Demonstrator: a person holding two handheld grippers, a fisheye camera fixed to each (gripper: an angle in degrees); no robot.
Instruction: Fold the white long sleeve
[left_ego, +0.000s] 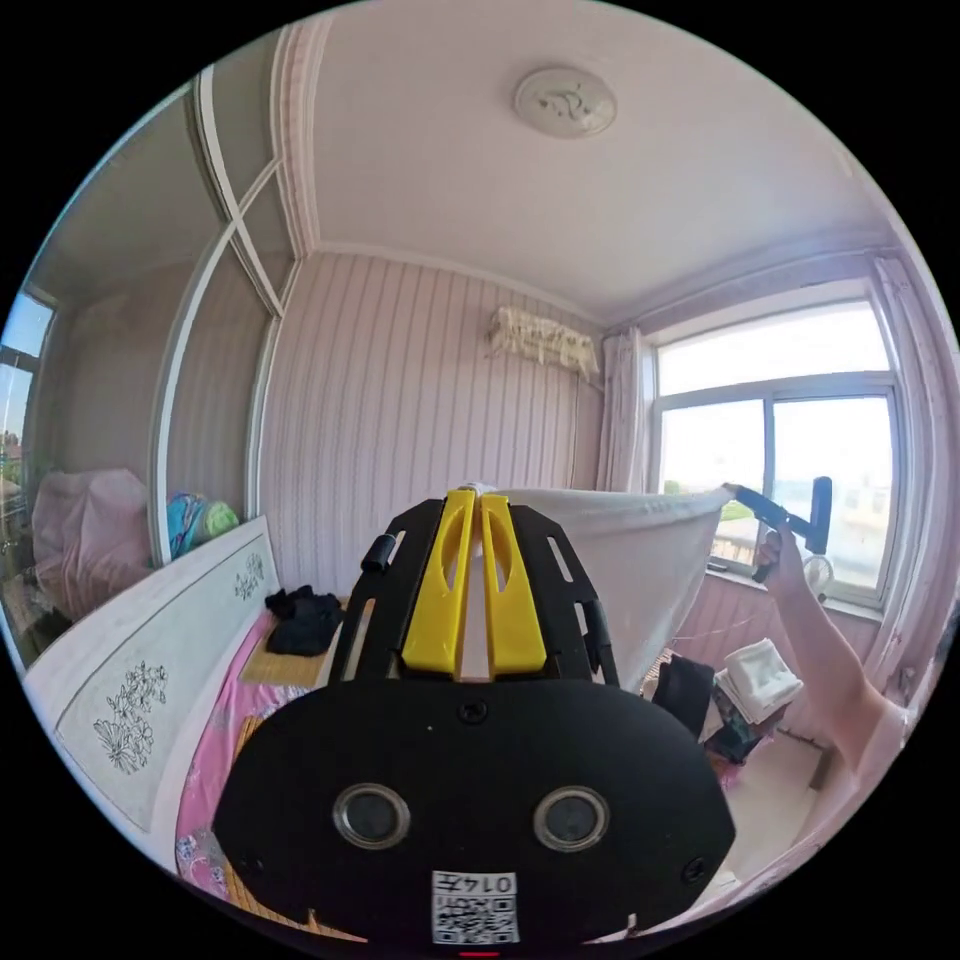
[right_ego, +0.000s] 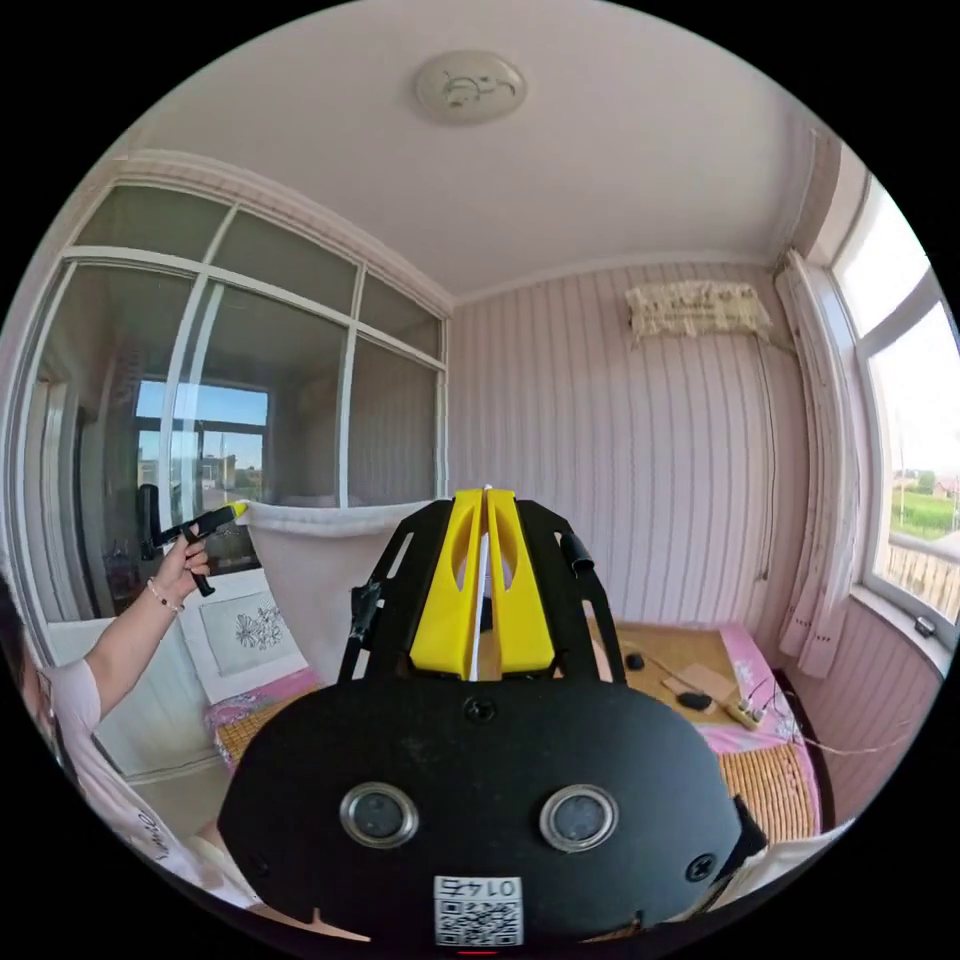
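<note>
Left gripper view: the left gripper (left_ego: 478, 495) is raised in the air, its yellow jaws together on the top edge of the white shirt (left_ego: 640, 560), a strip of cloth showing between them. The shirt hangs stretched as a flat sheet from here to the right gripper (left_ego: 745, 494), held up by a hand (left_ego: 783, 560) in front of the window (left_ego: 780, 440); its tip meets the far corner of the cloth. Below on the left lie the bed (left_ego: 215, 740), its white headboard (left_ego: 140, 660) and a dark garment (left_ego: 303, 618). On the right, low down, folded white cloth (left_ego: 760, 680) sits on a stand.

In the right gripper view, the right gripper (right_ego: 484, 495) has its yellow jaws pressed on a thin white edge of the shirt (right_ego: 310, 570). The shirt spans left to the left gripper (right_ego: 222, 517), gripped in a hand (right_ego: 180, 570), yellow tips at the cloth's corner. A bed (right_ego: 760, 760) with a woven mat lies below on the right.
</note>
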